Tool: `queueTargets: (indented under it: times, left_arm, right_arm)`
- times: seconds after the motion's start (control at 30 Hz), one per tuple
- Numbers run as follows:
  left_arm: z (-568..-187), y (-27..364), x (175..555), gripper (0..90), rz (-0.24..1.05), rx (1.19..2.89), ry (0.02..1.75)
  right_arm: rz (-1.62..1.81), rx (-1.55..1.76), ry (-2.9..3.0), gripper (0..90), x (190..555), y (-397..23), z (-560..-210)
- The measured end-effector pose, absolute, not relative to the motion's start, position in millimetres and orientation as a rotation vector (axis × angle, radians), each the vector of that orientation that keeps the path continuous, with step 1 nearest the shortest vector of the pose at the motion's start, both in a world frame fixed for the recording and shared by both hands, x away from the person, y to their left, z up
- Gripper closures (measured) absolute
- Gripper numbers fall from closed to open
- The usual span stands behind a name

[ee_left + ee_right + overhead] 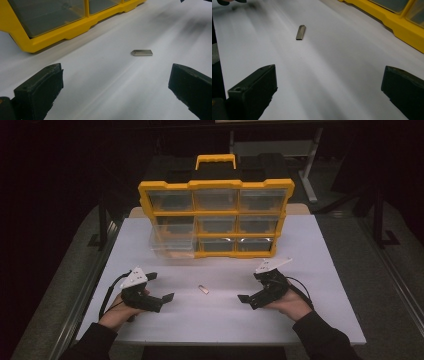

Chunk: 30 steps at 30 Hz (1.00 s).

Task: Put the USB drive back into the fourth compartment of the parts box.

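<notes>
No text, label, brand or number can be read on anything in these views.

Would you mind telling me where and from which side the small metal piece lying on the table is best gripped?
Grip the small metal piece across its narrow width, near the middle of its length, coming straight down from above. It lies flat on the white table, thin and low, so a sideways approach would probably only push it. Either open gripper could likely do it: left gripper or right gripper.
</notes>
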<state>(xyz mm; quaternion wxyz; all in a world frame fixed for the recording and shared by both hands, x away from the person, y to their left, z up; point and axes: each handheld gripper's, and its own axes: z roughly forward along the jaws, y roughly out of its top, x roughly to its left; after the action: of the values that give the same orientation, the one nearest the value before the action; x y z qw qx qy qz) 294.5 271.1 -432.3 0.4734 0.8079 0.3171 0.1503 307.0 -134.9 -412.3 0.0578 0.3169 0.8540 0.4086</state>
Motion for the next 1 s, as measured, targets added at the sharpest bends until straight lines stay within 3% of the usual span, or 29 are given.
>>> queueTargets:
  times: [0.93, 1.0]
  left_arm:
    - [-433, 270, 296, 0.0, 0.349, 1.984, 0.762]
    - [-434, 270, 296, 3.9, 0.351, 1.985, 0.756]
  right_arm:
    - [1.252, 0.922, 2.616, 0.1, 325, -106, -405]
    - [1.254, 0.923, 2.620, 0.1, 326, -104, -406]
